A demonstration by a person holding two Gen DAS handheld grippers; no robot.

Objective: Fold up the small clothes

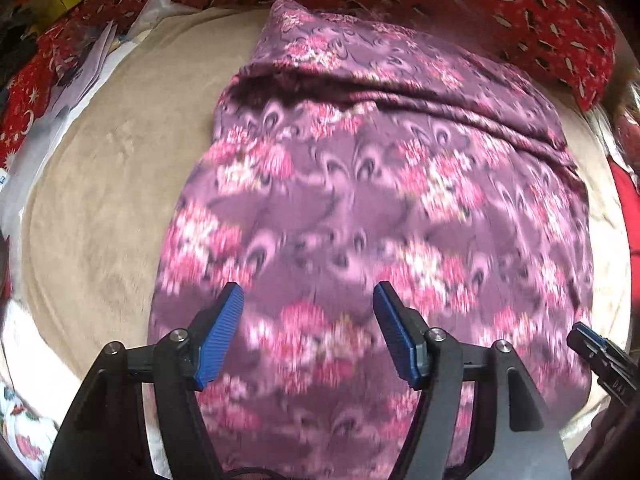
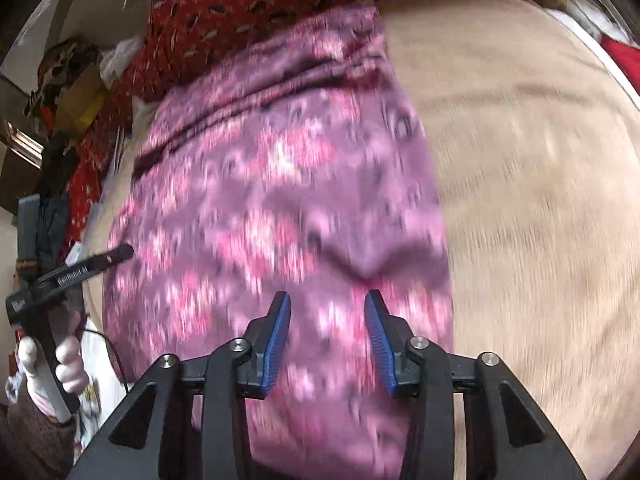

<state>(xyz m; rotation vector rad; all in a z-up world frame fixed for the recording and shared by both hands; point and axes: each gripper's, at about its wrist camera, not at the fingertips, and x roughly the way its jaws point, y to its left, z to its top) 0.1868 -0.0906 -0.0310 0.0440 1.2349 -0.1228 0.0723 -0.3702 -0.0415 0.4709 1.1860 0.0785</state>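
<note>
While both tools hang open and empty, the left tool [image 1: 308, 328] and right tool [image 2: 327, 336] hover over the floral cloth's [image 1: 360, 200] near end, its length running away across the beige blanket [image 1: 104, 184].

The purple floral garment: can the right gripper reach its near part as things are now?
Probably yes. The right gripper is open right above the purple floral garment, and nothing lies between them.
</note>
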